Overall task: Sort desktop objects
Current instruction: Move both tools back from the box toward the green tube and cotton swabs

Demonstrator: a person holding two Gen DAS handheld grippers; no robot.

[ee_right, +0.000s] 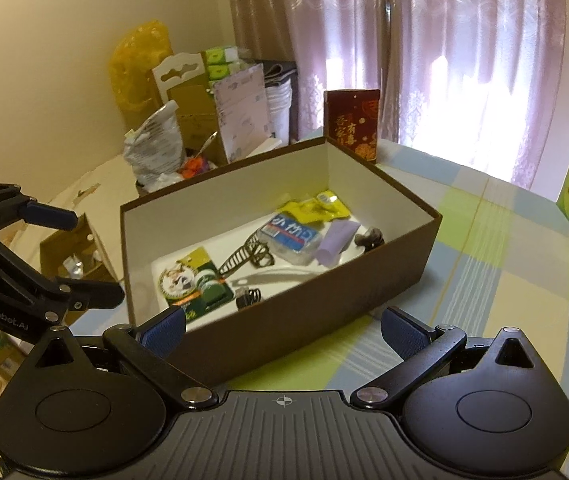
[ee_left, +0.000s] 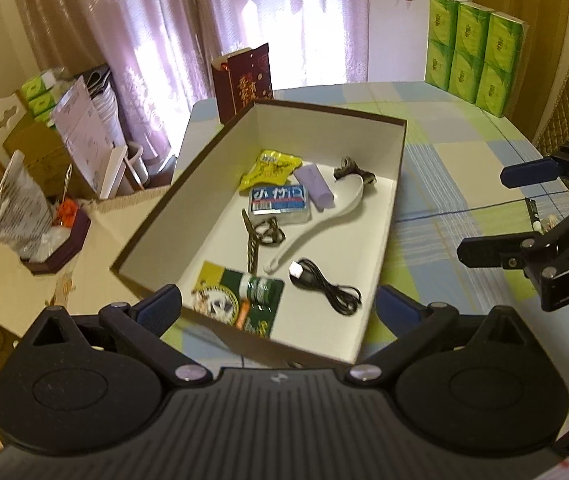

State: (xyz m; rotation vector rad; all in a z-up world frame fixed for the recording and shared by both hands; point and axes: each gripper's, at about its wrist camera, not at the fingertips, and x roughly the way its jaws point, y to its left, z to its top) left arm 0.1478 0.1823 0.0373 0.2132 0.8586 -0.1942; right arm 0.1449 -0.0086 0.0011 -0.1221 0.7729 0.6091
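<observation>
Both held back just short of the brown box (ee_left: 399, 148), left gripper (ee_left: 278, 304) and right gripper (ee_right: 283, 326) spread wide and empty, since spoon (ee_left: 316, 220), black cable (ee_left: 326, 286) and snack packets already gathered inside box.

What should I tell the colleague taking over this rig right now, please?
Left gripper: open, empty, hovering at the box's near edge.
Right gripper: open, empty, beside the box.
Brown box on the checked tablecloth holds the white spoon, black USB cable, yellow packet, purple tube, blue-labelled pack and green card pack.
Done: these are boxed.
Left: no loose item shows on the cloth nearby; check out of view.
</observation>
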